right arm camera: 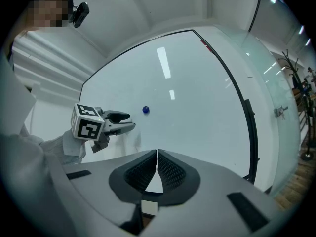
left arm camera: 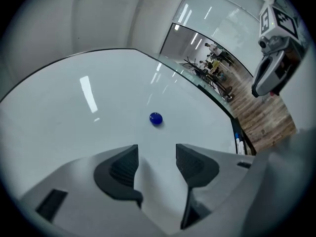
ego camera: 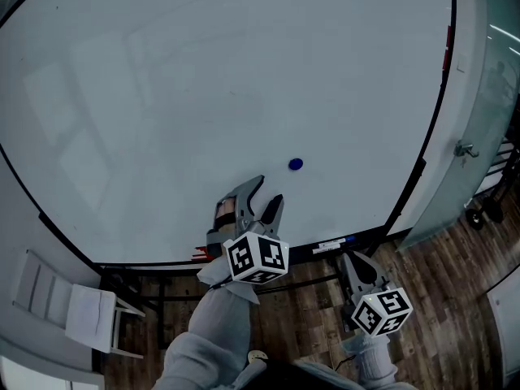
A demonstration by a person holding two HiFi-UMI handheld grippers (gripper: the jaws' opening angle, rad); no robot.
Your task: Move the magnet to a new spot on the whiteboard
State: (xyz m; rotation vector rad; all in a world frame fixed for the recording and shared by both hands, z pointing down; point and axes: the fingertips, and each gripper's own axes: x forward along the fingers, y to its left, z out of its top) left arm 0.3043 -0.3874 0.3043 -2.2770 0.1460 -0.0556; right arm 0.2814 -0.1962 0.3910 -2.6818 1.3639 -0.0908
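Observation:
A small round blue magnet [ego camera: 296,164] sticks on the whiteboard [ego camera: 203,80], low and right of centre. My left gripper [ego camera: 270,187] stands just short of it, below and to its left, with its jaws open and nothing between them. In the left gripper view the magnet [left arm camera: 156,118] lies a little beyond the gap of the left gripper [left arm camera: 157,149], clear of both pads. My right gripper [ego camera: 355,260] hangs lower, off the board's bottom right edge, shut and empty. The right gripper view shows the right gripper [right arm camera: 157,153] closed, with the magnet [right arm camera: 145,109] and the left gripper [right arm camera: 131,121] far ahead.
Markers [ego camera: 333,246] lie on the ledge along the board's bottom edge. A red mark [ego camera: 448,37] sits at the board's right edge. A white folding stand [ego camera: 89,311] is at the lower left. A glass wall [ego camera: 479,136] and wooden floor [ego camera: 455,299] are at the right.

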